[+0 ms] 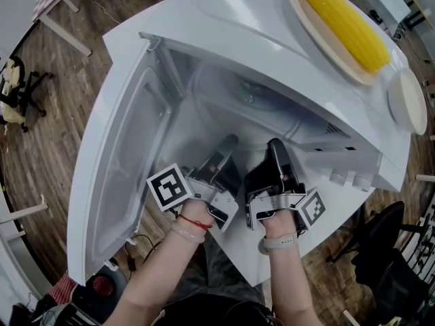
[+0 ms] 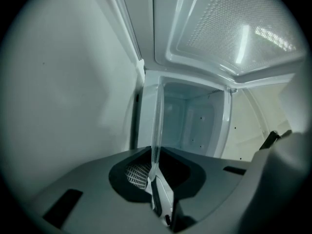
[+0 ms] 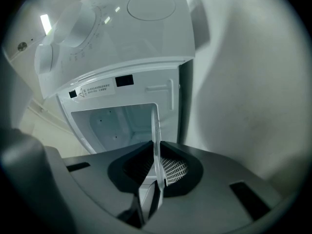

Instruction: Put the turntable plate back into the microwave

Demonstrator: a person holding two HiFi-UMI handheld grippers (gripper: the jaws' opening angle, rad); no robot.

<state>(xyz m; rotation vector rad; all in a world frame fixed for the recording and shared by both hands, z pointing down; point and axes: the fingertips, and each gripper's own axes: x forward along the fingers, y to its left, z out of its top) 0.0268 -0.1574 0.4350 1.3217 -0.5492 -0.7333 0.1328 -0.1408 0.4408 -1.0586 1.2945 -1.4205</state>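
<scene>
The clear glass turntable plate (image 1: 258,111) hangs in the mouth of the white microwave (image 1: 224,12), whose door (image 1: 115,175) is swung open to the left. My left gripper (image 1: 228,145) is shut on the plate's near rim, and my right gripper (image 1: 275,148) is shut on the rim just beside it. In the left gripper view the plate (image 2: 157,126) shows edge-on as a thin strip between the shut left gripper (image 2: 155,172), with the cavity (image 2: 192,121) beyond. The right gripper view shows the same edge of the plate (image 3: 156,130) in the shut right gripper (image 3: 158,174), facing the cavity (image 3: 117,123).
On top of the microwave lies a corn cob (image 1: 343,22) on an oval dish, with a round white lid (image 1: 408,100) beside it. Control dials (image 3: 73,33) sit right of the cavity. A chair (image 1: 13,87) stands at the left and a black chair (image 1: 380,250) at the right.
</scene>
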